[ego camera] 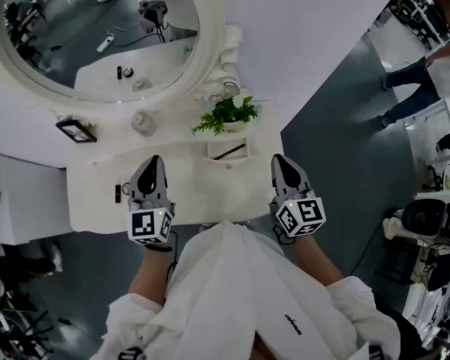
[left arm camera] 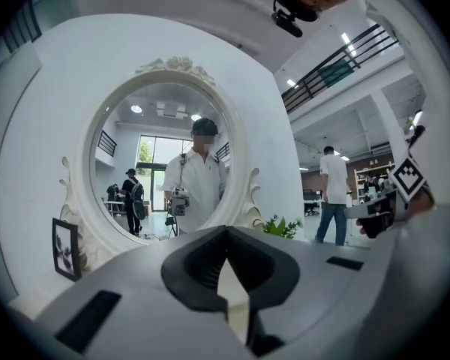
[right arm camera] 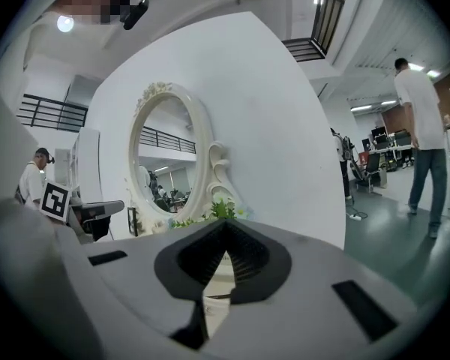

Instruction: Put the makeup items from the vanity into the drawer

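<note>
The white vanity top [ego camera: 210,193] lies below me in the head view. Near its back edge a small open white drawer [ego camera: 227,149] holds a thin black stick. A small dark makeup item [ego camera: 118,193] stands on the top, just left of my left gripper [ego camera: 154,160]. A round pale jar [ego camera: 142,122] sits at the mirror's foot. My left gripper [left arm camera: 226,229] hovers over the left part of the top, shut and empty. My right gripper [ego camera: 278,159] is over the right edge, its jaws [right arm camera: 225,223] also shut on nothing.
A big oval mirror [ego camera: 97,28] in an ornate white frame rises behind the vanity. A green plant [ego camera: 226,115] stands behind the drawer and a small black picture frame [ego camera: 76,130] at the far left. A person [ego camera: 416,88] walks on the grey floor at the right.
</note>
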{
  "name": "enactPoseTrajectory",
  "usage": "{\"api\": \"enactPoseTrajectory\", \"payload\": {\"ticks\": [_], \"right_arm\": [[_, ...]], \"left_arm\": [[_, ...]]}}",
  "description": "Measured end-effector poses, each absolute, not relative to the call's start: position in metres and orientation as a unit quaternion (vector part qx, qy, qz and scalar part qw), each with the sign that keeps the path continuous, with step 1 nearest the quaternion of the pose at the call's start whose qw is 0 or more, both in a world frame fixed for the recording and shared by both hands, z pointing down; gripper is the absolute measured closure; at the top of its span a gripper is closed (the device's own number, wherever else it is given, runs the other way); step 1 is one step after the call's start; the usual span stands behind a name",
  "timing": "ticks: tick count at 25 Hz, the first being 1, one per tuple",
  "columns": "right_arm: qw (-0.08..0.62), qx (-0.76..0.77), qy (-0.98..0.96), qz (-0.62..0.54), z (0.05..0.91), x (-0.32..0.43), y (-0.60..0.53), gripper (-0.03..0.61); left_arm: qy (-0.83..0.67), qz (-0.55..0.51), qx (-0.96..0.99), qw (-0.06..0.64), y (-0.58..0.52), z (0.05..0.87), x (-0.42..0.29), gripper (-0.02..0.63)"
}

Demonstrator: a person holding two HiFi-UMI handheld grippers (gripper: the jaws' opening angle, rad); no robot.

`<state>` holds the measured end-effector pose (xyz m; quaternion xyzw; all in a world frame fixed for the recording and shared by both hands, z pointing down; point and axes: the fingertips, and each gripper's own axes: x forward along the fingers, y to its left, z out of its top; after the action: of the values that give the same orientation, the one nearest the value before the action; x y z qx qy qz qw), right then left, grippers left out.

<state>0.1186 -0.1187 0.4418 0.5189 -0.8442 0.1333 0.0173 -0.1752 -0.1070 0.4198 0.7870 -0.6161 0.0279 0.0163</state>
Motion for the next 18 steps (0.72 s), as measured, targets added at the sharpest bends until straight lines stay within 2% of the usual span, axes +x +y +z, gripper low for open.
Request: {"api": "enactPoseTrajectory", "payload": {"ticks": [18], "right_arm": [[-0.021,0.554,-0.827,0.093,0.39,0.158,-0.114,0.561]], "left_arm": [[-0.644,-0.026,0.763,-0.037,-0.088,0.366,-0.218,0.586]]}}
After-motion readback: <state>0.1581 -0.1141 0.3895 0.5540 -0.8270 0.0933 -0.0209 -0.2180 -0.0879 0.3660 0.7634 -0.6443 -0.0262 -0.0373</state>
